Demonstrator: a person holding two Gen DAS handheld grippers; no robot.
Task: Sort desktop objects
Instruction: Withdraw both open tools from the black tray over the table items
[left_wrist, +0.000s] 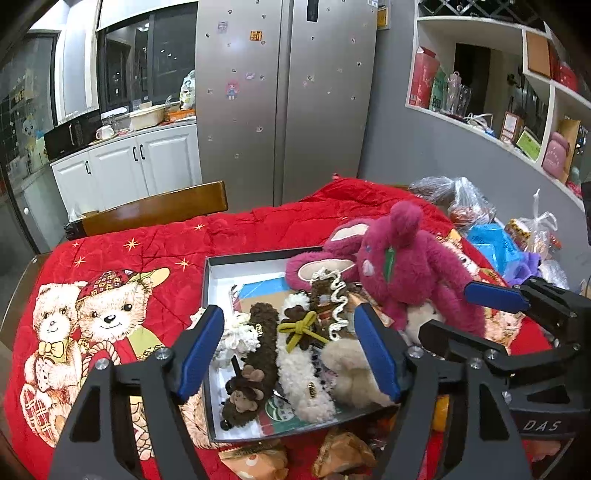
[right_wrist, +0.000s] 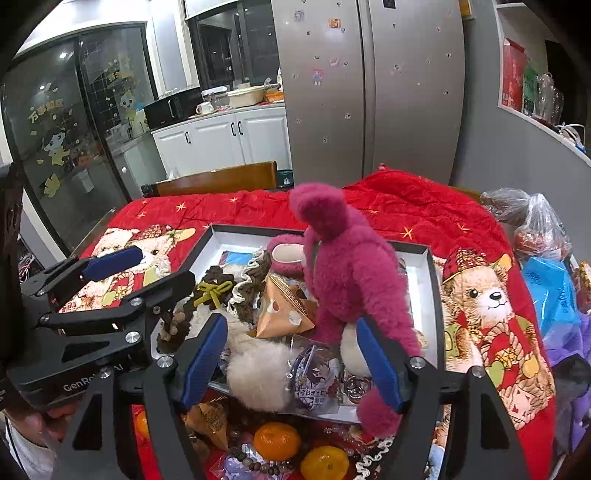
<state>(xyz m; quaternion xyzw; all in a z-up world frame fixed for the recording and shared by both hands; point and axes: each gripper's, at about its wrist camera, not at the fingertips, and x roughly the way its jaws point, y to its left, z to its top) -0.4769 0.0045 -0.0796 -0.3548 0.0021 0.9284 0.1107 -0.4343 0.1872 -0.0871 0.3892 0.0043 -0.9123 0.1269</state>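
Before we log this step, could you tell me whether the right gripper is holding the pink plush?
No, the right gripper stands open, and the pink plush sits in the box unclamped.

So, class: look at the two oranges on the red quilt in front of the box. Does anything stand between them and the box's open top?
Yes. The oranges lie outside the box, whose near part is piled with the pink plush and a cream fluffy toy, leaving little bare space.
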